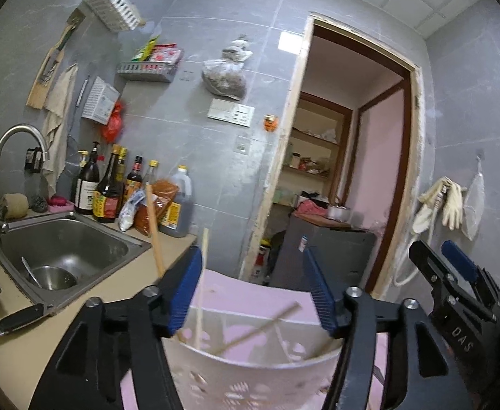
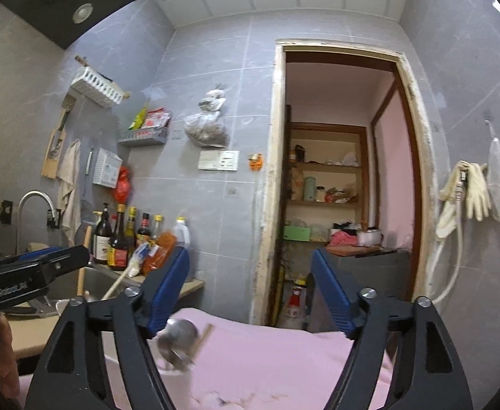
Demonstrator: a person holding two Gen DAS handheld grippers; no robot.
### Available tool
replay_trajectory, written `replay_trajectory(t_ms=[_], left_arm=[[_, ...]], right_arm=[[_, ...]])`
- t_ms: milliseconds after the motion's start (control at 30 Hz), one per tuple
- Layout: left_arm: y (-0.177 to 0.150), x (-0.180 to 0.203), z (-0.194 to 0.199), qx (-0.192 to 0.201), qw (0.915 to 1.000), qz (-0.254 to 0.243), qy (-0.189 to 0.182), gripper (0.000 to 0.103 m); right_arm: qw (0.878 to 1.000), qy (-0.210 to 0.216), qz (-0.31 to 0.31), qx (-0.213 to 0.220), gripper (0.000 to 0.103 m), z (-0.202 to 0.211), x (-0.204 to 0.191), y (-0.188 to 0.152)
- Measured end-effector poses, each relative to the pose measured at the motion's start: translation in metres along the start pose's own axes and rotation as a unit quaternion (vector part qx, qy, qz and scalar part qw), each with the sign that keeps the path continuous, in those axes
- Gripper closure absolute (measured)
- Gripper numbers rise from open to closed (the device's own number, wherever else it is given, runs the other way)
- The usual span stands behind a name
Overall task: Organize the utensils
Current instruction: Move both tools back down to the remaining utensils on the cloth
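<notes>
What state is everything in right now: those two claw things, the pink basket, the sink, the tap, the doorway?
Left gripper: jaws open, straddling the basket.
Right gripper: jaws open, nothing held.
Pink basket: holds several chopsticks.
Sink: no water; metal bowl inside.
Tap: not running.
Doorway: open.

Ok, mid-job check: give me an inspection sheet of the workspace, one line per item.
Surface: beige counter beside steel sink; pink cloth below the grippers.
Job's things: white perforated basket holding chopsticks; blurred metal utensil in the right wrist view.
Clutter: sauce bottles, knife, colander in sink.
Grippers: left gripper jaws apart over the basket; right gripper jaws apart, empty.
Cables: white hose by doorway.
Surroundings: grey tiled wall, open doorway.
</notes>
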State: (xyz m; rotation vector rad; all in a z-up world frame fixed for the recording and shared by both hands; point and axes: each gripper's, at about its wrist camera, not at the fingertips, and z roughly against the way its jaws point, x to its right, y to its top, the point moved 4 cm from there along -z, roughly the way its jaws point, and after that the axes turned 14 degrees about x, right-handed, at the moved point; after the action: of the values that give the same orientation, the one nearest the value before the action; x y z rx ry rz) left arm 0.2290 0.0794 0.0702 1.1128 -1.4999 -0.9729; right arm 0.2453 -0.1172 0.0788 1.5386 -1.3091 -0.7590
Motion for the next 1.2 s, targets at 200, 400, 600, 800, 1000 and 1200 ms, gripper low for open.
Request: replay_trajectory(t_ms=[200,400,600,800,1000,1200], left_arm=[[-0.009,0.033,0.017,-0.029,0.9988,-0.005,-0.039,0.026],[-0.023,0.058,0.029,-0.065,0.9959,-0.004,-0.064,0.007],[-0.050,0.070,0.036,-0.140,0.9861,0.018,-0.088,0.007],[-0.082,0.084,0.038,-0.220,0.9698,0.015,-0.104,0.007],[-0.112,0.098,0.037,-0.294,0.9480,0.008,-0.121,0.007],[-0.134,0.101,0.027,-0.359,0.9246,0.018,-0.127,0.008]], right_arm=[[1.000,-0.024,0.017,-0.010,0.007,0.030,0.029,0.008],[0.999,-0.041,0.017,-0.027,0.000,0.058,0.057,0.009],[0.997,-0.043,0.012,-0.070,0.000,0.076,0.080,-0.004],[0.990,-0.050,0.012,-0.134,0.000,0.085,0.101,-0.030],[0.974,-0.056,0.000,-0.222,0.000,0.084,0.120,-0.067],[0.955,-0.051,-0.030,-0.291,0.004,0.080,0.131,-0.098]])
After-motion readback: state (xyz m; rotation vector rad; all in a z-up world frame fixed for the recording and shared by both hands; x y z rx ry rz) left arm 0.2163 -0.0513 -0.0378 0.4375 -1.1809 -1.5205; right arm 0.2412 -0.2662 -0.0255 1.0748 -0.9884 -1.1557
